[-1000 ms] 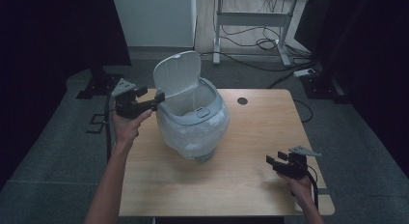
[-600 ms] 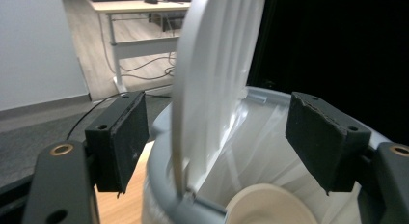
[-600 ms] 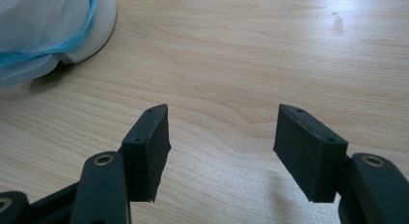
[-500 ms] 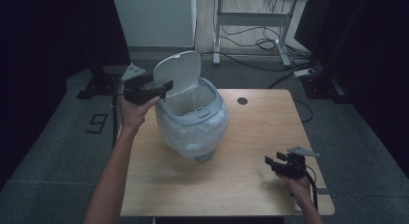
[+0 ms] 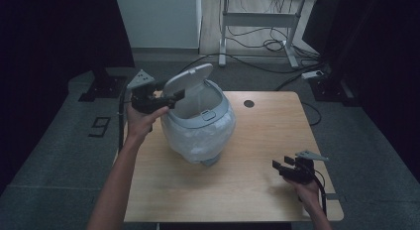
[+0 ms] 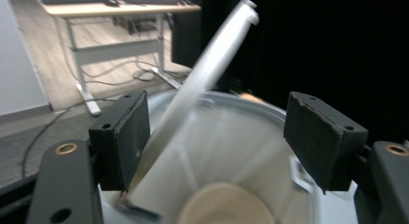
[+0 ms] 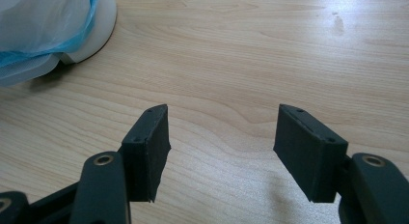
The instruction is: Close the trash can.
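Note:
A round white bin [image 5: 198, 136] lined with a pale plastic bag stands on the left half of the wooden table [image 5: 267, 126]. Its lid [image 5: 190, 79] is raised and leans over the opening. My left gripper [image 5: 174, 98] is at the lid's left side, open. In the left gripper view the blurred lid [image 6: 207, 74] slants up between the wide jaws of this gripper [image 6: 217, 137], close to the left pad [image 6: 132, 137], above the bin's rim [image 6: 251, 105]. My right gripper [image 5: 281, 166] rests low near the table's front right, open [image 7: 222, 147], with bare wood between its jaws.
The bin's foot [image 7: 96, 31] and the bag [image 7: 43, 26] lie at the upper left of the right gripper view. A round hole [image 5: 249, 103] sits in the tabletop behind the bin. A desk frame [image 5: 257, 36] and cables stand on the floor beyond.
My left gripper has moved up and to the right, in against the lid. The lid leans lower over the bin than before. The right gripper has stayed put.

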Available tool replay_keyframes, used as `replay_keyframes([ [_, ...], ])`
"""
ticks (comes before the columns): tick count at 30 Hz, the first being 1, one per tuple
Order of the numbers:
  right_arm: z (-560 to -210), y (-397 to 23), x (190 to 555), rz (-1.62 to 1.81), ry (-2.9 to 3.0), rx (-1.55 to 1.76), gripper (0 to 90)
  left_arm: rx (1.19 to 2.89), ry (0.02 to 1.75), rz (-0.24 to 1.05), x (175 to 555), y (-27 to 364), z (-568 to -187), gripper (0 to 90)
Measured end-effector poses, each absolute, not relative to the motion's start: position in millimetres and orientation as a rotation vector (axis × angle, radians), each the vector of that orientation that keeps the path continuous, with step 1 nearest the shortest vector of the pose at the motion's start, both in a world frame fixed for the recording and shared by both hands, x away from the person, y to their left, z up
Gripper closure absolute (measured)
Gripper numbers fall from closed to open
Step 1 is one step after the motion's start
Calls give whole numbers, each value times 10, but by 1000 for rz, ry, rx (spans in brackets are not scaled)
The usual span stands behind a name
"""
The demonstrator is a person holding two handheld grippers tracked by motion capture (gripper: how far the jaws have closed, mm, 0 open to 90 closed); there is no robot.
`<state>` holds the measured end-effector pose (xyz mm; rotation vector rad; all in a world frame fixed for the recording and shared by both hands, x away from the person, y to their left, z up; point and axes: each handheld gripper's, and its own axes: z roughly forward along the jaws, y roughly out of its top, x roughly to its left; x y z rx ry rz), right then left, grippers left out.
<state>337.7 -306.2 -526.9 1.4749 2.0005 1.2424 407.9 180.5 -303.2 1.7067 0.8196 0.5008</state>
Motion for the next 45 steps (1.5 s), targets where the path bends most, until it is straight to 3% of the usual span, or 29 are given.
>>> replay_keyframes([
  [6,-5263,-3045,3365,1246,2006,1470,366,1772,810,395,4055,1640,-3233,208],
  [13,-5268,-3067,3370,1244,2003,1476,366,1770,816,376,4132,1517,-3274,193],
  [22,-5261,-3067,3364,1246,2000,1474,365,1837,908,551,4222,1300,-3317,217],
  [34,-5280,-3032,3368,1232,2016,1472,361,1897,977,623,4232,1112,-3227,242],
  [45,-5287,-3016,3370,1223,2024,1464,358,1901,1007,605,4224,1071,-3212,264],
])
